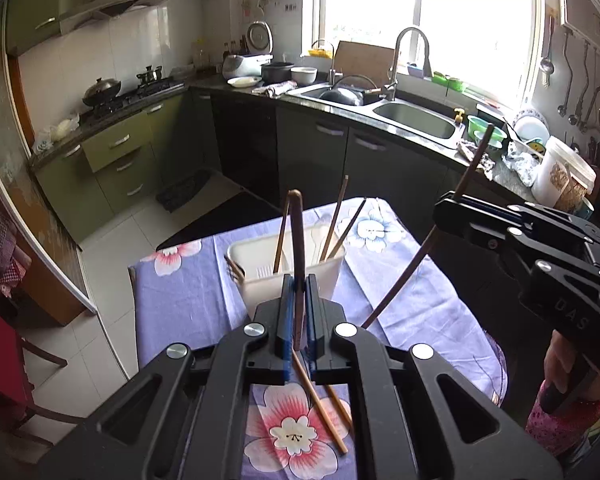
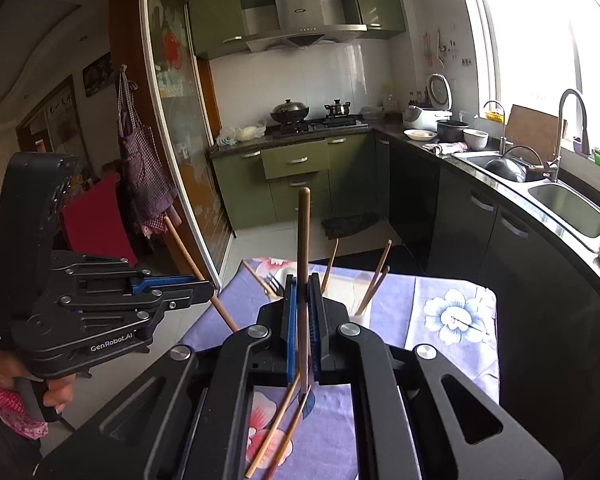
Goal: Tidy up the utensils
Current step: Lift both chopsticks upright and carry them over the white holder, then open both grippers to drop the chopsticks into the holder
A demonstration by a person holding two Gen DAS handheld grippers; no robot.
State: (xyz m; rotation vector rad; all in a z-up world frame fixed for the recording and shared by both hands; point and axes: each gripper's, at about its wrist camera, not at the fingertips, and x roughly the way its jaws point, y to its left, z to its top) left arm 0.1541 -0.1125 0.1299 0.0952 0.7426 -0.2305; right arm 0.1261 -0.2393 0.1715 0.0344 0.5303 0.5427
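Note:
My left gripper (image 1: 299,286) is shut on a dark brown chopstick (image 1: 297,240) that stands upright above the white utensil holder (image 1: 296,276). My right gripper (image 2: 300,286) is shut on another brown chopstick (image 2: 303,240), also upright; it shows at the right of the left wrist view (image 1: 446,216). The holder has several chopsticks (image 1: 336,224) and a fork (image 1: 234,268) in it. Two light wooden chopsticks (image 1: 328,408) lie on the floral tablecloth below the grippers.
The small table with a purple floral cloth (image 1: 172,304) stands in a kitchen. A counter with a double sink (image 1: 416,120) runs behind it. A stove with pots (image 2: 312,120) is farther off. A red chair (image 1: 4,360) stands at left.

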